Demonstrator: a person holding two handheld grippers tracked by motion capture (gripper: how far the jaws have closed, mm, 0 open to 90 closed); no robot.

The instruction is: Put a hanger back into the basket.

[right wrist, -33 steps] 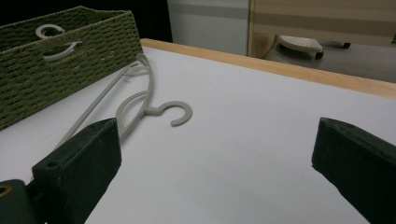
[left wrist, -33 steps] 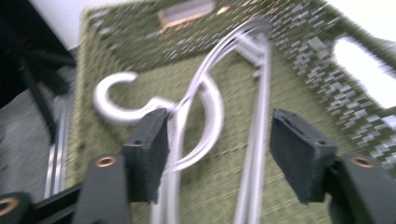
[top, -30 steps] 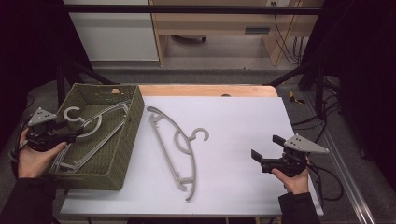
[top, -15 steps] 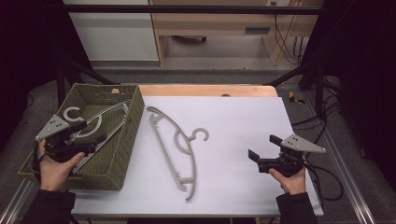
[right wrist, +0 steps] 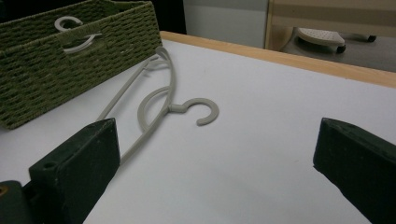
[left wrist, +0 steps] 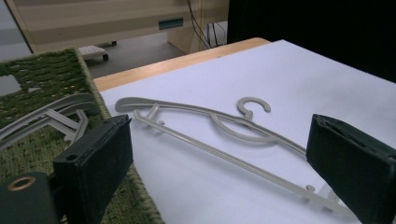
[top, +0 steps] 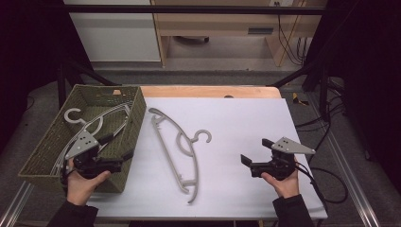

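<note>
Lying between both open tongs [top: 120,160] [top: 253,156]: the hanger [top: 176,147].

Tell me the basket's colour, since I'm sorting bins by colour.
Olive green, woven basket; it shows best in the right gripper view.

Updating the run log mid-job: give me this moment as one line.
left gripper: open, just opened, empty, over basket | right gripper: open, empty | hanger in basket | second hanger flat on table
</note>
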